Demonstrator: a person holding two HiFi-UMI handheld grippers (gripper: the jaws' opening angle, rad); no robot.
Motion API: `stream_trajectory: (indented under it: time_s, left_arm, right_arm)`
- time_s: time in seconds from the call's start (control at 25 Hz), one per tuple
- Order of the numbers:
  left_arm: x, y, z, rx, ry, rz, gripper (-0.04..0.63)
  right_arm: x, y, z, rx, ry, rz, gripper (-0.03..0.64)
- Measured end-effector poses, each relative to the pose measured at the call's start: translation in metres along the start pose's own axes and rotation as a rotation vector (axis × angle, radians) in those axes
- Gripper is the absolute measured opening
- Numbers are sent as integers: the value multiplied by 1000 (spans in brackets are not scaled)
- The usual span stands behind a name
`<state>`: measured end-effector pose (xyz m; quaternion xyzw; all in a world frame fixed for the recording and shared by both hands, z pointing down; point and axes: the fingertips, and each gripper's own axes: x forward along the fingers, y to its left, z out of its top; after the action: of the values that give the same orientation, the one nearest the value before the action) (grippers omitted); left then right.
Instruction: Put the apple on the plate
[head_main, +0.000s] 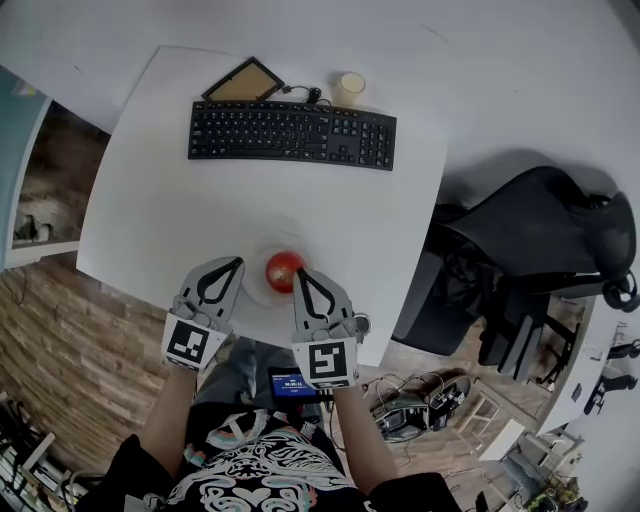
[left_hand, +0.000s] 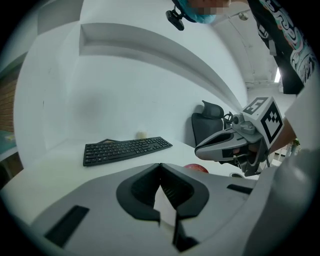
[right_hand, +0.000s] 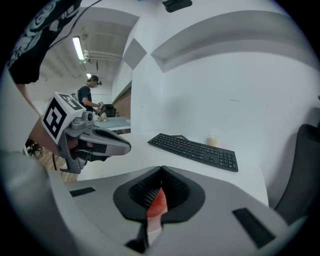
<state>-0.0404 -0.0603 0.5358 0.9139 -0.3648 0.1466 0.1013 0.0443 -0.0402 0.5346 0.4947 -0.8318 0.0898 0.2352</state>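
Head view: apple sits on the plate at the table's near edge, between the left gripper and the right gripper, just beside the right one; each gripper view shows its jaws closed tip to tip, holding nothing; keyboard lies well beyond; cup stands behind it.

My left claw and right claw are grey with black pads and black-and-white square-marked cubes, flanking the red apple on its whitish plate, while beyond the apple the table is white and the keyboard black.
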Motion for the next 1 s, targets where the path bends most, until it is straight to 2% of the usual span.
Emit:
stream_trajectory:
  time_s: [0.12, 0.2, 0.36, 0.52, 0.64, 0.72, 0.84, 0.92, 1.0]
  left_arm:
    - [-1, 0, 4, -19, -6, -4, 15]
    - [-3, -1, 6, -1, 3, -15, 15]
    - [-7, -2, 23, 20, -76, -16, 15]
    - [-18, -5, 30, 40, -48, -23, 15]
    - [-26, -6, 44, 59, -93, -17, 15]
    - [-32, -9, 52, 60, -104, -21, 15]
    - [-44, -15, 66, 48, -123, -24, 15]
    - [-51, -19, 79, 58, -179, -27, 15]
    - [-59, -24, 87, 80, -197, -36, 15]
  right_arm:
    - [-3, -3, -1, 16, 2, -24, 26]
    - [-6, -4, 0, 56, -3, -37, 26]
    - [-16, -8, 12, 80, -47, -79, 26]
    - [-31, -12, 22, 101, -58, -130, 26]
    - [-45, -13, 38, 130, -133, -152, 26]
    - [-57, -10, 48, 178, -207, -130, 26]
    - [-77, -7, 45, 262, -209, -126, 26]
    - [-89, -5, 49, 285, -237, -149, 26]
    - [-98, -4, 54, 296, -254, -180, 26]
